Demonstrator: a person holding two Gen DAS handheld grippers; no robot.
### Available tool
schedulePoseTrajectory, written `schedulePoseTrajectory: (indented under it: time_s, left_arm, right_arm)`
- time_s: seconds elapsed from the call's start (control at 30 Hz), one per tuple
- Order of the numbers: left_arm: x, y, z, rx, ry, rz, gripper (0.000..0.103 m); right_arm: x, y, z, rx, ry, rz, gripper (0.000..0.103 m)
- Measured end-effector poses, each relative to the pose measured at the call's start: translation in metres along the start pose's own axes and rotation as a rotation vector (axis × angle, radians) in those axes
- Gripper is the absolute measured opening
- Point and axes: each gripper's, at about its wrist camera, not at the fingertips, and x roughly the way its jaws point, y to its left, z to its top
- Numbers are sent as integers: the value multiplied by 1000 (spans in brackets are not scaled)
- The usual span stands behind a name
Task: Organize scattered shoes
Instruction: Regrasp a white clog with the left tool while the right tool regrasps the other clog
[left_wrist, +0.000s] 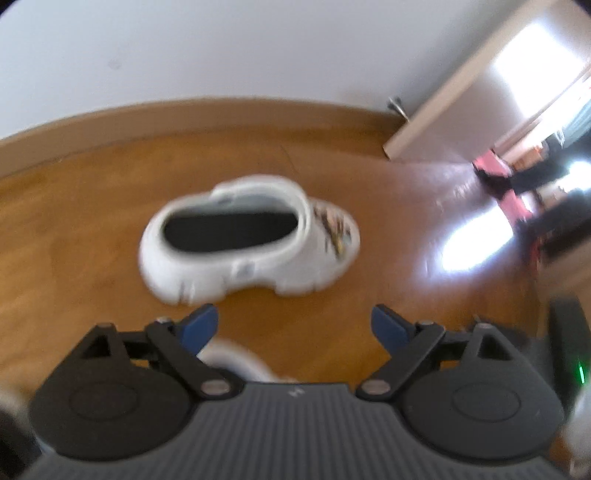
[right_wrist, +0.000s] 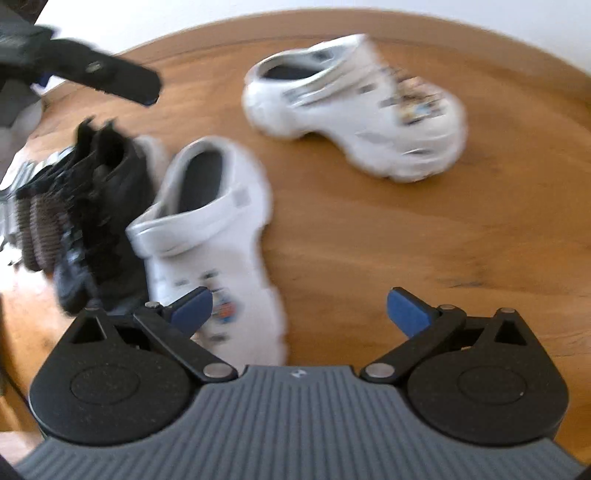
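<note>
Left wrist view: 1 white clog on the wooden floor, side-on just ahead of the left gripper, between it and the baseboard; fingers spread wide, nothing between them. Judged light, foam-like, thick-soled, stiff enough to keep shape yet a little springy; smooth sides likely slippery, so best taken by the collar rim or heel strap, not across the bulky toe. Right wrist view adds what the first lacks: a second white clog nearer than the first, toe under the right gripper, also spread wide and empty; black shoes touching that clog's far side; the other gripper's finger overhead. Only the left wrist view shows the doorway, well away from the clog. Both views blurred.
</note>
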Motion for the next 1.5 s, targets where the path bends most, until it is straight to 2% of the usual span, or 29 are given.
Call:
schedulePoseTrajectory:
  time_s: [0.07, 0.2, 0.27, 0.3, 0.33, 0.37, 0.43, 0.53, 0.6, 0.7, 0.83, 0.9, 1.0, 1.03, 1.2, 1.33, 1.4, 1.5]
  left_arm:
    - [23, -3, 14, -10, 0, -7, 90]
    - [72, -6, 37, -52, 29, -14, 86]
    - [85, -7, 39, -54, 41, -20, 71]
    - [91, -8, 40, -48, 50, -24, 50]
    - [97, -9, 40, -37, 60, -29, 24]
    - [103, -10, 40, -16, 67, -21, 17]
    - [107, -13, 38, 38, 58, -40, 14]
    - [106, -20, 35, 95, 75, -84, 13]
    - [106, -31, 27, 176, 109, -134, 13]
    - [104, -48, 13, 263, 146, -201, 14]
    - [112, -63, 0, 298, 178, -165, 18]
    - [112, -67, -5, 316, 161, -132, 19]
    - [105, -67, -6, 311, 139, -92, 37]
    - [102, -65, -6, 313, 126, -75, 43]
    - [78, -47, -6, 281, 80, -60, 55]
    - [55, -30, -8, 250, 63, -78, 57]
    - [33, -13, -13, 202, 34, -86, 57]
    - [5, -1, -23, 188, -27, -32, 57]
  right_arm:
    - [-4, -17, 2, -1, -29, -66, 102]
    - [-10, -34, -1, -47, -57, -99, 102]
    - [-14, -41, -4, -67, -64, -114, 102]
    - [-14, -45, -5, -67, -66, -118, 102]
    - [-14, -54, -6, -54, -72, -123, 102]
    - [-14, -58, -7, -40, -74, -126, 102]
    - [-13, -63, -8, -28, -74, -126, 102]
    - [-18, -70, -9, -43, -86, -138, 102]
    - [-20, -71, -10, -60, -98, -136, 102]
    - [-35, -68, -7, -171, -144, -110, 102]
    - [-42, -53, 5, -355, -173, -57, 102]
    - [-37, -49, 11, -392, -180, -52, 102]
    - [-12, -41, 29, -470, -165, -48, 102]
    - [-8, -41, 32, -479, -163, -49, 102]
    - [22, -41, 60, -496, -138, -16, 102]
    - [38, -37, 76, -508, -121, 24, 102]
    - [45, -36, 83, -487, -120, 47, 102]
    - [57, -36, 92, -472, -115, 60, 102]
